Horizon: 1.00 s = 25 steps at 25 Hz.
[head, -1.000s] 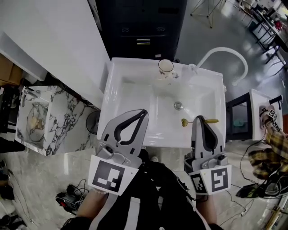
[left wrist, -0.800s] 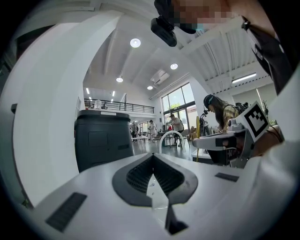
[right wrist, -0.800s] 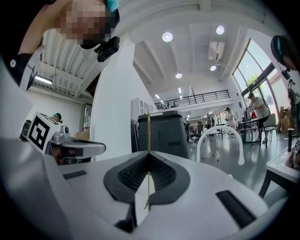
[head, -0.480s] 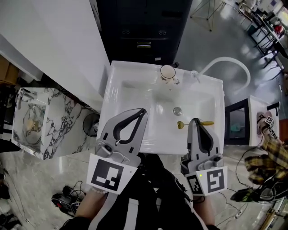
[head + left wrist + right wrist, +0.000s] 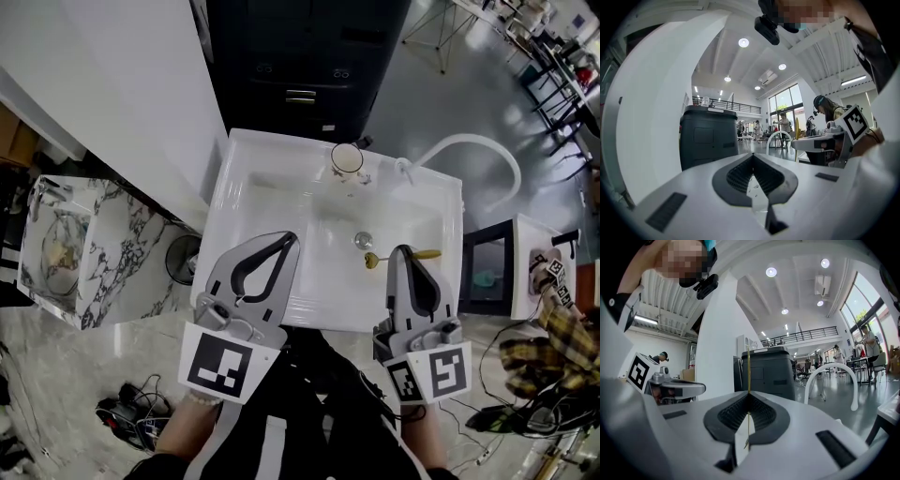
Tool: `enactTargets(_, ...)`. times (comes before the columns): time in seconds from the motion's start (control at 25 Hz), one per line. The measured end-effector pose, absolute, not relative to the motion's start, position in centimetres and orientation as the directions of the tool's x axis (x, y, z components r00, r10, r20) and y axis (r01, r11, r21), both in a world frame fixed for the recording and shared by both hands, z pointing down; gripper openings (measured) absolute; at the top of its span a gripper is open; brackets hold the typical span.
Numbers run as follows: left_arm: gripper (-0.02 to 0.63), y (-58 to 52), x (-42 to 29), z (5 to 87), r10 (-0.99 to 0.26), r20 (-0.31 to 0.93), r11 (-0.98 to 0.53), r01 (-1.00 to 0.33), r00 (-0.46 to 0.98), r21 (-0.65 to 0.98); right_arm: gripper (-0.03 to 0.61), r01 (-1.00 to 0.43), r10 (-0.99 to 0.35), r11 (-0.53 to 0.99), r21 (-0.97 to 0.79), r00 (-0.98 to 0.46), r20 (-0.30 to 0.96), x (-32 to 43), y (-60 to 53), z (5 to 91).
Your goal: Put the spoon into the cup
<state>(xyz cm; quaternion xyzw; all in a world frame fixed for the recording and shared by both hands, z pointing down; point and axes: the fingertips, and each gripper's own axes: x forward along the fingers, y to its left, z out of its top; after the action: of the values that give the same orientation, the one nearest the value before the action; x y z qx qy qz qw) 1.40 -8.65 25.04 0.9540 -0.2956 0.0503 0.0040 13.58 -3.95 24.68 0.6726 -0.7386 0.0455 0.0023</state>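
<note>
The right gripper (image 5: 404, 251) is pinched on the thin gold spoon (image 5: 427, 253) at mid-handle, over the sink (image 5: 246, 202) near its drain (image 5: 364, 240); it looks like stiff, light, slick metal, likely to pivot in the pinch; the left gripper (image 5: 289, 240) is closed and empty; the cup (image 5: 347, 158) stands on the far rim, small-mouthed, probably easy to tip; the surface is glossy white, with a dark cabinet (image 5: 300, 56) beyond.

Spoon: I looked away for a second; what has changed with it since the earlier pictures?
Little: the right tongs stay shut on the spoon, carrying it slightly nearer the cup over the sink. The cup has not moved; the left tongs stay shut and empty.
</note>
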Motion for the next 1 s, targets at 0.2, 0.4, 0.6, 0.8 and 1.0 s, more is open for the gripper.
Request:
enactTargets(0.2,0.000,-9.2,1.9,25.2,-0.567,0.103,-0.823,-0.568,0.817,-0.027,0.003,-0.993,-0.992,0.101,-0.067,-0.106,0.067,14.0,-5.2,24.9)
enactTargets(0.4,0.000,-10.1,2.6,25.2,-0.574,0.103,-0.818,-0.574,0.812,-0.035,0.003,-0.992,-0.991,0.110,-0.068,-0.114,0.068,15.0,-6.5,25.1)
enactTargets(0.6,0.000,-10.7,2.6,25.7,-0.585,0.117,-0.810,-0.586,0.803,-0.026,0.003,-0.990,-0.989,0.123,-0.065,-0.128,0.069,15.5,-8.0,25.7)
enactTargets(0.8,0.000,-11.2,2.8,26.0,-0.599,0.129,-0.799,-0.601,0.790,-0.032,0.003,-0.990,-0.989,0.130,-0.055,-0.133,0.064,16.6,-9.5,25.9)
enactTargets(1.0,0.000,-11.5,2.7,26.2,-0.614,0.130,-0.787,-0.617,0.778,-0.023,0.003,-0.990,-0.990,0.129,-0.048,-0.132,0.056,17.6,-11.1,26.0)
